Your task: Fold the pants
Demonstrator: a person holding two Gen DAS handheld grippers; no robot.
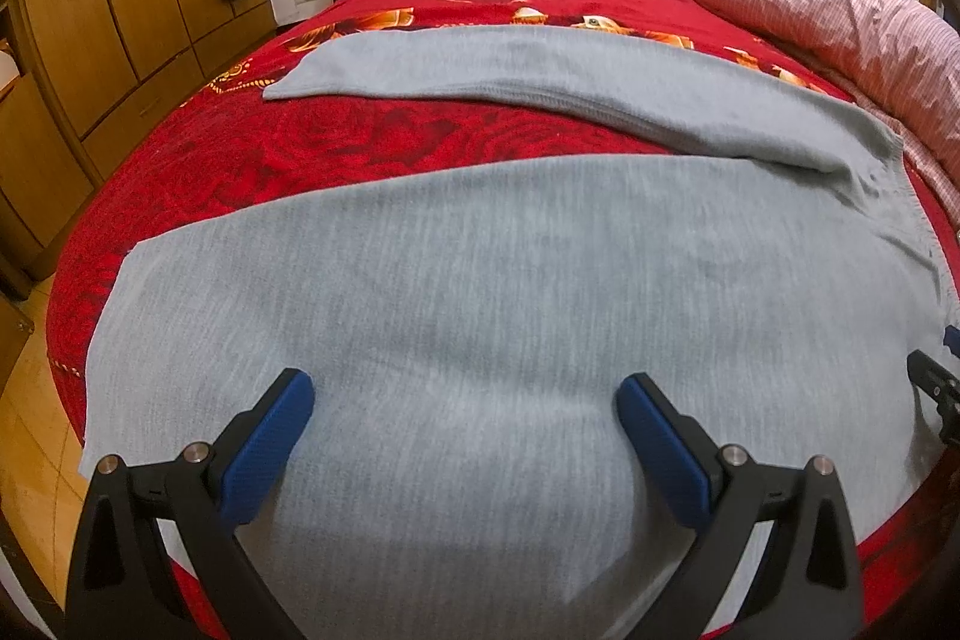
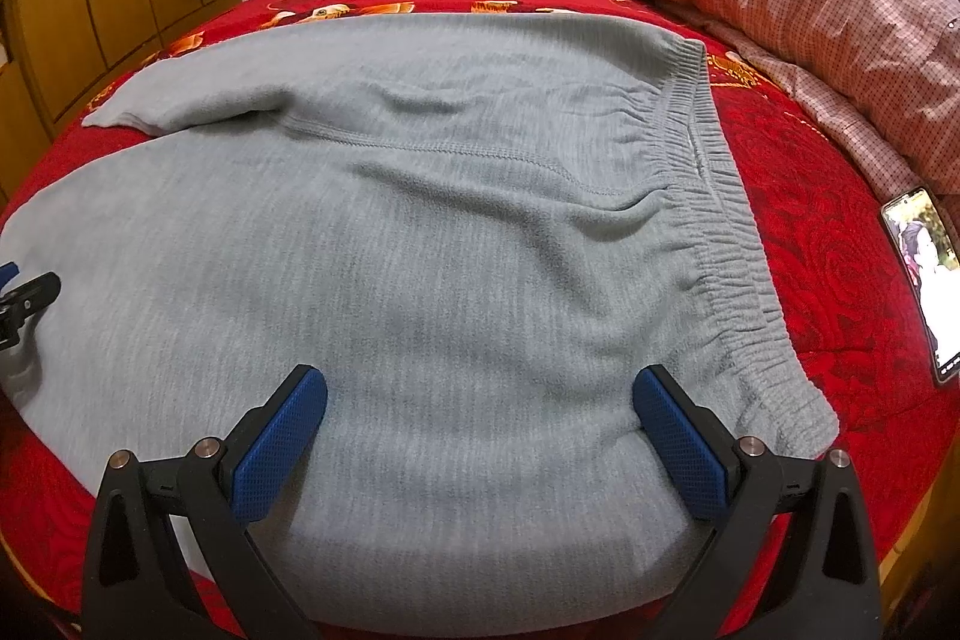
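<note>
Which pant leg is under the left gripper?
The near leg: the open left gripper hovers over it. The far leg lies beyond a strip of red blanket.

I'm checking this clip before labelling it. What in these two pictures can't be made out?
- Pants: the near edge is hidden behind the right claw in the right view and behind the left claw in the left view.
- Phone: cut off by the right view's rim; its screen is too small to read.
- Both claws are open, but whether they touch the cloth is unclear.
</note>
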